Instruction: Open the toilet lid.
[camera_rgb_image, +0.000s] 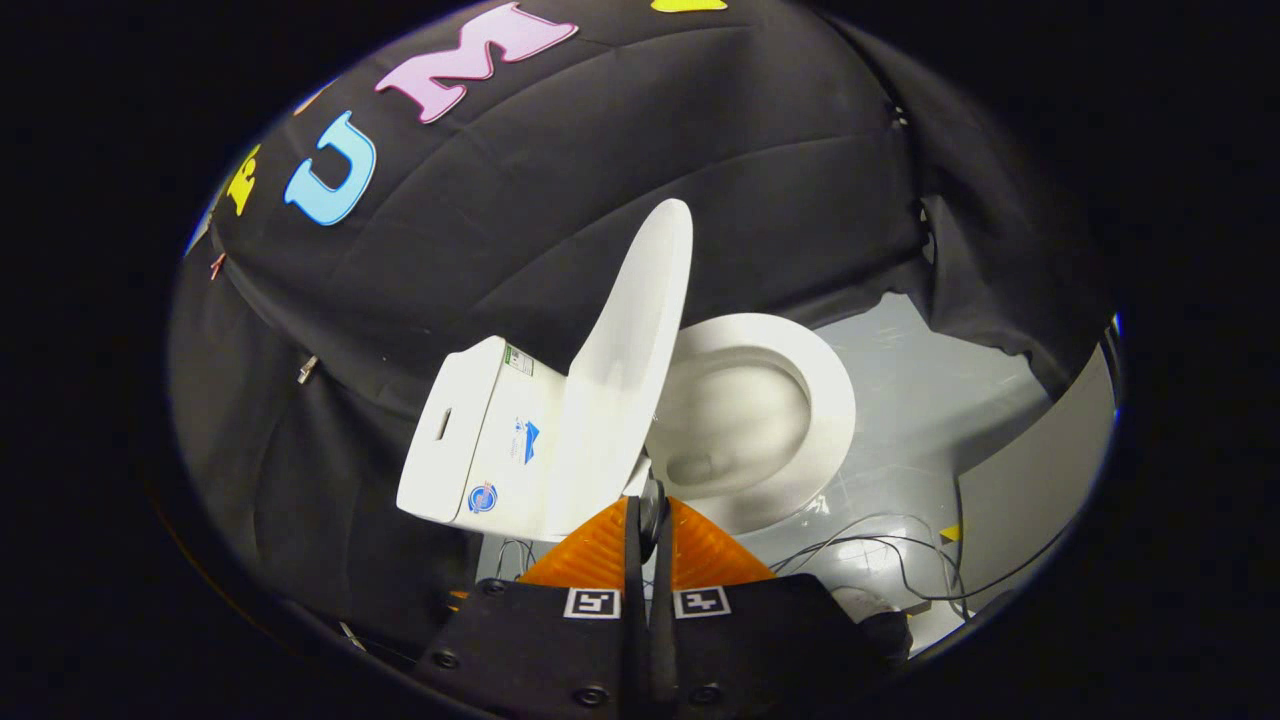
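Fingers of the gripper (648, 520) sit pressed together with no visible gap and nothing clamped between them; their tips end at the lid's lower edge, and whether they touch it I cannot tell. Just ahead, at about 12 o'clock from the tips, the lid (625, 370) stands raised on its hinge, its long axis running up and slightly toward 1 o'clock, leaning back toward the tank (480, 440) at 10 o'clock. By my judgement the lid is already open or nearly so, and any last push would go toward the tank. At 1 to 2 o'clock the seat (825, 410) and bowl (735, 425) lie exposed. Cables (880, 560) trail over the pale floor (930, 400) at 3 o'clock. Beyond everything hangs the booth's dark cloth (560, 190).
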